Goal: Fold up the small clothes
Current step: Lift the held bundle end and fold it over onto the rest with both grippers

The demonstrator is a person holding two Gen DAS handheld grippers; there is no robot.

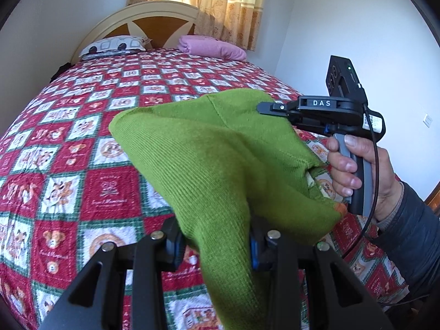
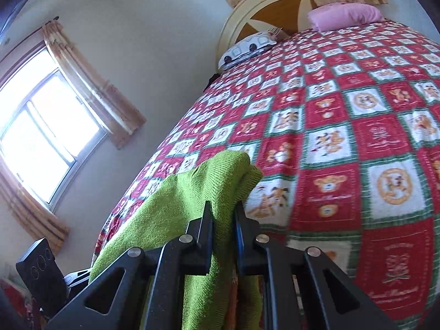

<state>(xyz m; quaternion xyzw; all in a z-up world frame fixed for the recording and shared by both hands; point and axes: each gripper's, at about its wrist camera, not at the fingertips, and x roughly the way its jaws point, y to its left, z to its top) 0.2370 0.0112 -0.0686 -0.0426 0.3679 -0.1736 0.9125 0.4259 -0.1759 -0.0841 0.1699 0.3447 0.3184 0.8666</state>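
Now we hold a green knit garment (image 1: 220, 165) up over the bed (image 1: 68, 137), both claws clamped on it.

Our left claw (image 1: 214, 243) at the bottom centre of the left wrist view grips a bunched fold of the cloth, which fans up toward the middle of the frame. Our right claw (image 2: 224, 217) pinches another edge at lower centre of its own view; from the left wrist view it (image 1: 268, 107) reaches in from the right side, held by our right hand (image 1: 357, 170). The garment hangs in the air above the red and white checked quilt. At the headboard, upper frame, we see a patterned pillow (image 1: 115, 45) and a pink pillow (image 1: 211, 46).
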